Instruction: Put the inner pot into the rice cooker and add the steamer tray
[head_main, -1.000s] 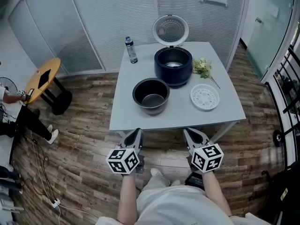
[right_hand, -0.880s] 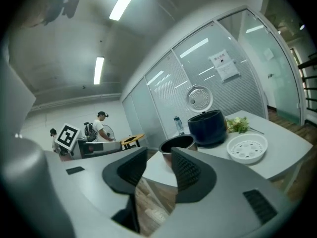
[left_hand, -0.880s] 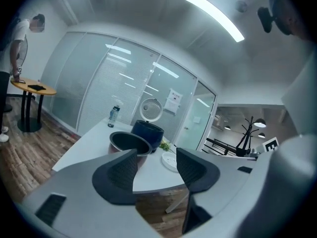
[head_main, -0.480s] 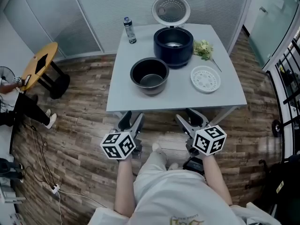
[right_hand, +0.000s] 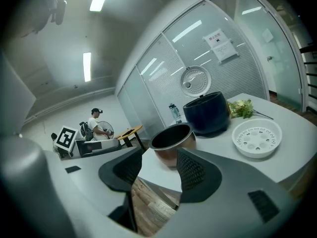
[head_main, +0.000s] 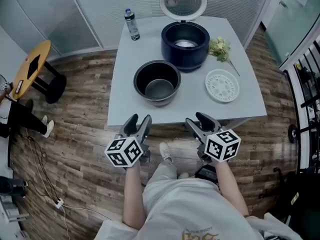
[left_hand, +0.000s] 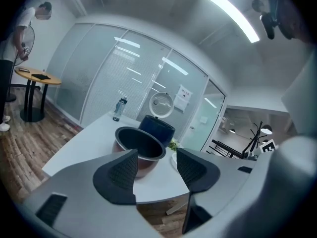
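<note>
Pot point(head_main: 157, 82) stands just in front of cooker point(head_main: 185, 59); tray point(head_main: 222, 86) front-right of cooker. Left gripper point(head_main: 138, 121) and right gripper point(head_main: 198, 119): jaws just spread, empty. Pot likely rigid, smooth, fairly heavy: pinch opposite rim edges.

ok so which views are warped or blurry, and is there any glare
Head view: sharp, evenly lit, edges slightly bowed. Left gripper view: heavy fisheye, dark corners, ceiling light strip blown out. Right gripper view: same fisheye; inner pot and steamer tray read clearly.
</note>
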Available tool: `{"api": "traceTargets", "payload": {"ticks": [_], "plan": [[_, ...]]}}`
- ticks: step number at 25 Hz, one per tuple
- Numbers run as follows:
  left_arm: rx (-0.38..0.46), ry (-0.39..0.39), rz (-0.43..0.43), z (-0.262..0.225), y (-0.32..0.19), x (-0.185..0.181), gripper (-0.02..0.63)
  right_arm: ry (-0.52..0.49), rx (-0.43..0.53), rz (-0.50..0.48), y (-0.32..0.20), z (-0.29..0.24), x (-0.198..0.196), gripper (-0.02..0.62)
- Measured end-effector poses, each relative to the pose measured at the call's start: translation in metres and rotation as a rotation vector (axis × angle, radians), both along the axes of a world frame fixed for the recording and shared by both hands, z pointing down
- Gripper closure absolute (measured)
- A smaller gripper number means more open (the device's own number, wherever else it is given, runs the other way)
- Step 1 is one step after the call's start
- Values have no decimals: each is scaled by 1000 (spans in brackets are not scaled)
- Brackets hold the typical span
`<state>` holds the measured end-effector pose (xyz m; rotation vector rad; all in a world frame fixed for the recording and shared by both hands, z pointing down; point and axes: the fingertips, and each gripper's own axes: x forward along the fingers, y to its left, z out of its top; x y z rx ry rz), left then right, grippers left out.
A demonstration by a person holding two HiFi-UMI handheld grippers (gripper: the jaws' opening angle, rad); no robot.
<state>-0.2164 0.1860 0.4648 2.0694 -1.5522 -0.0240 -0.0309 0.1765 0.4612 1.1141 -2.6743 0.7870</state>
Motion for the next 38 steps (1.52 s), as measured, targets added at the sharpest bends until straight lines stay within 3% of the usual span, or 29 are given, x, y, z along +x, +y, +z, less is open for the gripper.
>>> {"api": "traceTargets", "payload": {"ticks": [9,17,24,28,31,38], "plan": [[-108,23,-7,45,-114,-49,367,15,-120,27,-113,38,-27,374],[-166,47,-12,67,-179,-87,367,34,-189,74,-172,63,-45,374],[-214,59,9,88,-202,-93,368,98,-216,118,-200,83,-52,377],[-216,56,17,93,-208,-92,431,121,-219,147,-206,89,-52,391],[-223,55,31,97,-210,-89,437,146,-211,158,-209,92,-51,400],[-236,58,48,101,-212,-89,457,113,-230,171,-210,93,-53,416]]}}
